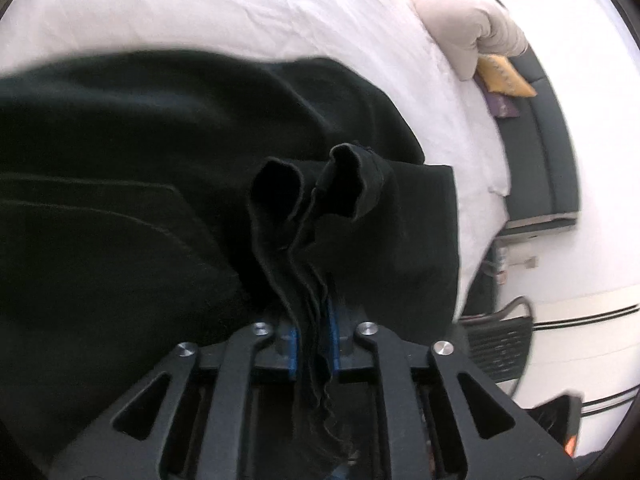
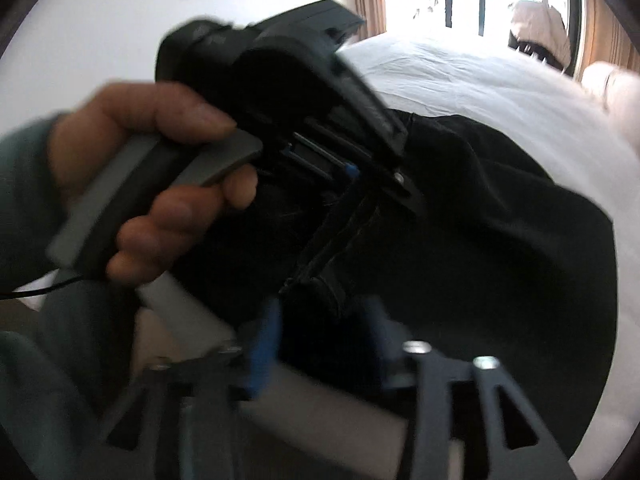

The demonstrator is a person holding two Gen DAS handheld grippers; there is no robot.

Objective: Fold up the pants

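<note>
The left hand-held gripper (image 1: 314, 344) is clamped tight on a bunched edge of the black pants (image 1: 140, 200), several layers pinched between its blue pads (image 1: 293, 350) and the cloth sagging away from it. The right hand-held gripper (image 2: 320, 340) has its blue pads (image 2: 262, 354) set apart around another dark fold; blur keeps me from saying whether they actually bite it. Just beyond, the person's hand (image 2: 160, 176) grips the other tool's handle. The pants trail from both tools onto the white bed (image 1: 240, 12), partly lifted. They look soft, limp and fairly light, likely to droop and slip if pinched thinly, so I would take thick seams or the 2 layered hems.
</note>
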